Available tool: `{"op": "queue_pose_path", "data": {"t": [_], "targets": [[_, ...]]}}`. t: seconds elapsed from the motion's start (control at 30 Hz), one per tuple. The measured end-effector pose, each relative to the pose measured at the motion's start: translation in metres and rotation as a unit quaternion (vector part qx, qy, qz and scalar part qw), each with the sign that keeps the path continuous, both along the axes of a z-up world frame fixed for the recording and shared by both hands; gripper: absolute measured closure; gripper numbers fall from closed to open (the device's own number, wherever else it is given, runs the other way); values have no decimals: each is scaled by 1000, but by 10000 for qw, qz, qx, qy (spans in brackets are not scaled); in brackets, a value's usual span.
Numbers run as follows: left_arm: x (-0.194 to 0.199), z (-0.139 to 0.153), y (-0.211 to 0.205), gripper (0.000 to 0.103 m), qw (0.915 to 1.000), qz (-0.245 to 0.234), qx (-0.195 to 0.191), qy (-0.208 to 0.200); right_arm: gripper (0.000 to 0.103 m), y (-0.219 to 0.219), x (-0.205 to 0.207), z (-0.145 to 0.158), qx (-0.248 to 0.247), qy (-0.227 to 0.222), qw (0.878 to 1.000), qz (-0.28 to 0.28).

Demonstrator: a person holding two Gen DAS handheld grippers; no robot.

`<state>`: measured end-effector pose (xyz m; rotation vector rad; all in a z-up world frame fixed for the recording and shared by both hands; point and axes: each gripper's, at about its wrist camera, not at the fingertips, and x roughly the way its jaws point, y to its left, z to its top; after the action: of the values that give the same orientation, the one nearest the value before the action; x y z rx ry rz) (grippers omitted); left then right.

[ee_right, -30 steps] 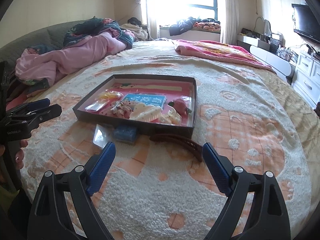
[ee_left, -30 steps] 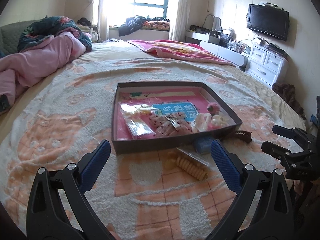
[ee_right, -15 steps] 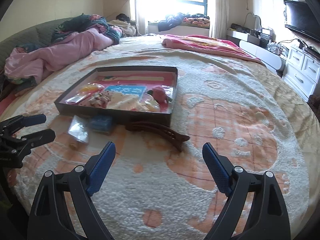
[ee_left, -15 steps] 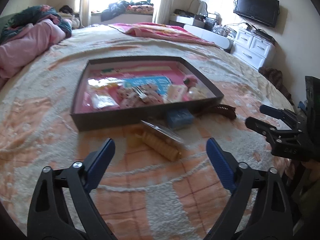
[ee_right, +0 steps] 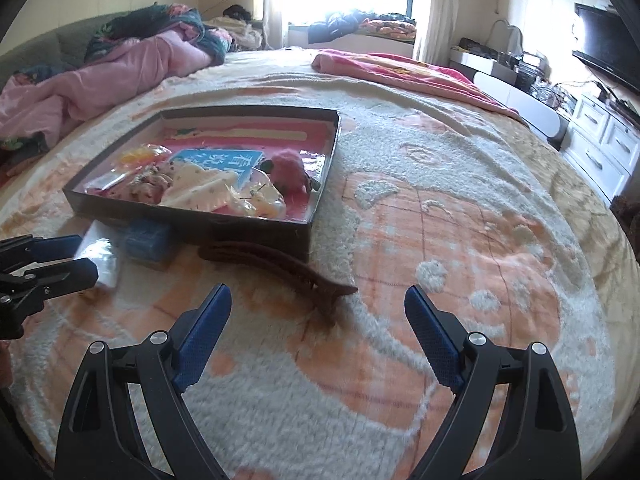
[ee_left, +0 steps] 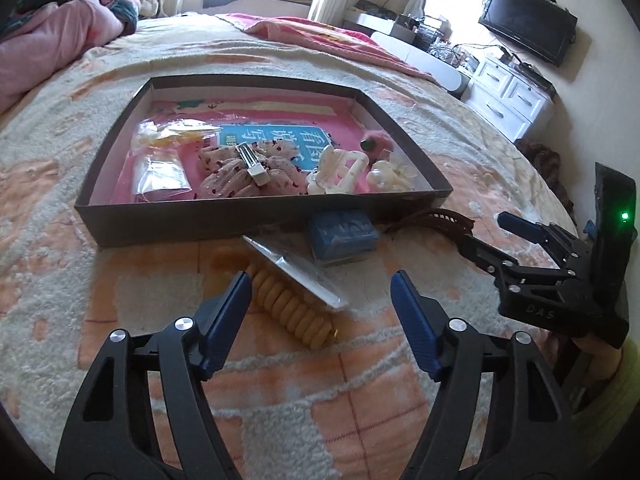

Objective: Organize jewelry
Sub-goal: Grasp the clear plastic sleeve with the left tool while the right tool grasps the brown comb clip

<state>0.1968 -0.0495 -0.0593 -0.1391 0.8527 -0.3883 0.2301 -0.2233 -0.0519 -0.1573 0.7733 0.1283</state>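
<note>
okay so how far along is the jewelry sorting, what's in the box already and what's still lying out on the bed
Partly done. The box already holds hair clips, small bags and a pink fuzzy piece. Nothing is in hand: the left tool has just been closing around the bagged yellow coil tie without gripping it, and the right tool is open near the brown hair claw. Left outside: that tie, the claw and the blue case.

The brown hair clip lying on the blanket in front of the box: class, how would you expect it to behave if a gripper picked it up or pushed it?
The brown hair clip looks like hard plastic, so probably stiff and light. Long, curved and narrow, it may pivot if gripped at one end. Pushed, it would likely snag in the fluffy blanket rather than slide.
</note>
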Motion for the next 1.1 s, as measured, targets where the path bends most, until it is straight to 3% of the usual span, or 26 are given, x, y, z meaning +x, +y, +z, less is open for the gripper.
{"op": "queue_pose_path", "data": {"t": [0.33,0.43,0.6,0.7,0.8,1.1], "targets": [[16,-1,-8,60,9995,165,221,130,22,15,33,-11,-810,134,9951,543],[17,-2,-8,65,9993,178,286,190,33,21,39,-16,-979,275,9914,821],[14,-2,-5,73,9988,194,381,227,61,28,40,-21,-955,435,9880,1137],[12,-2,2,78,9989,232,294,292,68,31,36,-20,-1075,415,9866,1156],[11,-2,6,84,9990,229,177,342,79,28,31,-18,-960,455,9871,1195],[1,4,16,95,9991,173,-50,375,90,25,3,-6,-287,536,9905,1230]]}}
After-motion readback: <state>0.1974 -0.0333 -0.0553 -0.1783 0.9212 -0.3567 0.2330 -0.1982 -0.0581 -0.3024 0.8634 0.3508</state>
